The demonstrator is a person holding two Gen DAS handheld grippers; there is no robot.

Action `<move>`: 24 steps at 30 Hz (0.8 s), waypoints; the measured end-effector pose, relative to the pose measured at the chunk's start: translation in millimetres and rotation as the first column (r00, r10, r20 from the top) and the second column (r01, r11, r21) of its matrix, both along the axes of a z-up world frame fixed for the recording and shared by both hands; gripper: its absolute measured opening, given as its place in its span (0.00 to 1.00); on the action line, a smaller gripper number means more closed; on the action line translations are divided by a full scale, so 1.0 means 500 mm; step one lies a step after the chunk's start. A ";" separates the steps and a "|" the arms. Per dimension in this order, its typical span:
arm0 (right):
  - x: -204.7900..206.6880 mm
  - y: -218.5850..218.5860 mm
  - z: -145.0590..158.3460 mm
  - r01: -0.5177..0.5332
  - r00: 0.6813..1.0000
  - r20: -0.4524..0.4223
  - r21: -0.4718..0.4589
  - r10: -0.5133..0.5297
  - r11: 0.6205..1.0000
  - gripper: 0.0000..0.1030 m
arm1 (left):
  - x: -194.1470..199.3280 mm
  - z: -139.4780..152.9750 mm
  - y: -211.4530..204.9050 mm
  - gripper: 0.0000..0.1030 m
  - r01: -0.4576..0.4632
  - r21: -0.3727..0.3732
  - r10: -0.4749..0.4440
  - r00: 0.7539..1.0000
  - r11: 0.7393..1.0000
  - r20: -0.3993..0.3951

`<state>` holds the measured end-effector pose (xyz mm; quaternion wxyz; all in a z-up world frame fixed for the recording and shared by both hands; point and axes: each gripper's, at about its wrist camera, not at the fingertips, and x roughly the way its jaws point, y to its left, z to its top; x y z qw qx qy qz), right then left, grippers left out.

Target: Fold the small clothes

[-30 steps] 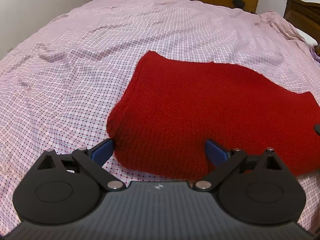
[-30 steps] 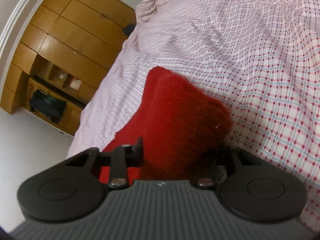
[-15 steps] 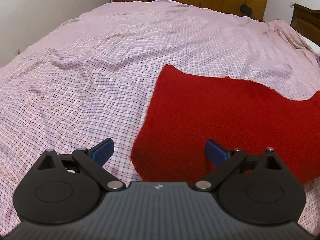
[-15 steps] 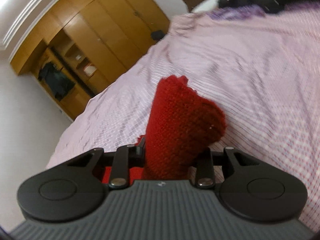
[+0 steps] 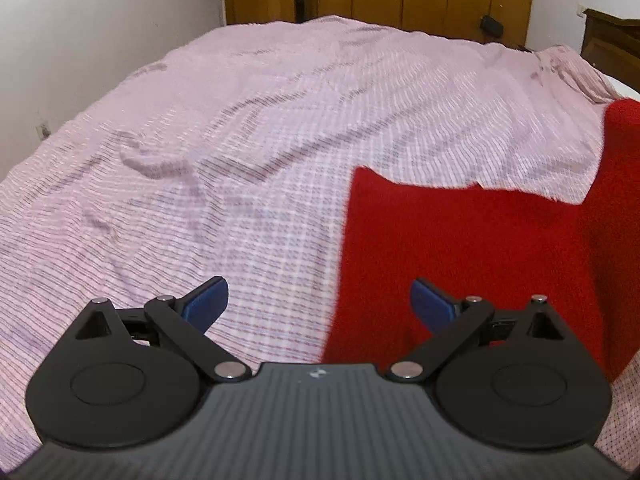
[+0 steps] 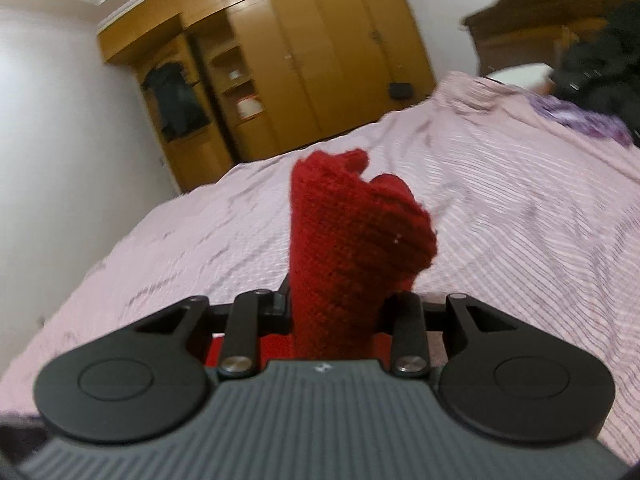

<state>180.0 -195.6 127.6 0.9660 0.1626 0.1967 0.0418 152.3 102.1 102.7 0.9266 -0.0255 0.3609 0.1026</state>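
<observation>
Right wrist view: pinching a bunched end of the red knit garment (image 6: 352, 240) in the right gripper (image 6: 334, 308), raising it off the checked bedsheet (image 6: 520, 208) mid-fold, left gripper (image 5: 318, 300) hanging spread and empty beside it, next likely needing carrying across and laying down squarely.

Right gripper (image 6: 334, 304) clamped on a bunched fold of red knit garment (image 6: 352, 236), jaws drawn in close against both sides of the fabric. Knit standing up past the fingers, its top edge lumpy and curled over to the right. Beneath and beyond, pink checked bedsheet (image 6: 500, 208), blurred. Behind, wooden wardrobe (image 6: 304, 56) with open shelves; dark headboard (image 6: 520, 28) at upper right.
</observation>
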 end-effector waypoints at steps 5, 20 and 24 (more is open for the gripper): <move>0.038 0.089 -0.013 -0.102 0.994 -0.044 -0.126 0.097 0.987 0.32 | -0.006 0.008 0.035 0.97 -0.025 0.007 0.025 1.000 1.000 0.001; 0.040 0.217 -0.073 -0.229 0.973 -0.078 -0.303 0.215 0.925 0.31 | 0.013 -0.051 0.094 0.97 -0.042 -0.037 0.039 0.997 0.998 -0.072; 0.043 0.198 -0.016 -0.162 0.986 -0.006 -0.209 0.164 0.964 0.31 | 0.017 -0.051 0.111 0.97 -0.059 -0.047 0.056 0.996 0.997 -0.069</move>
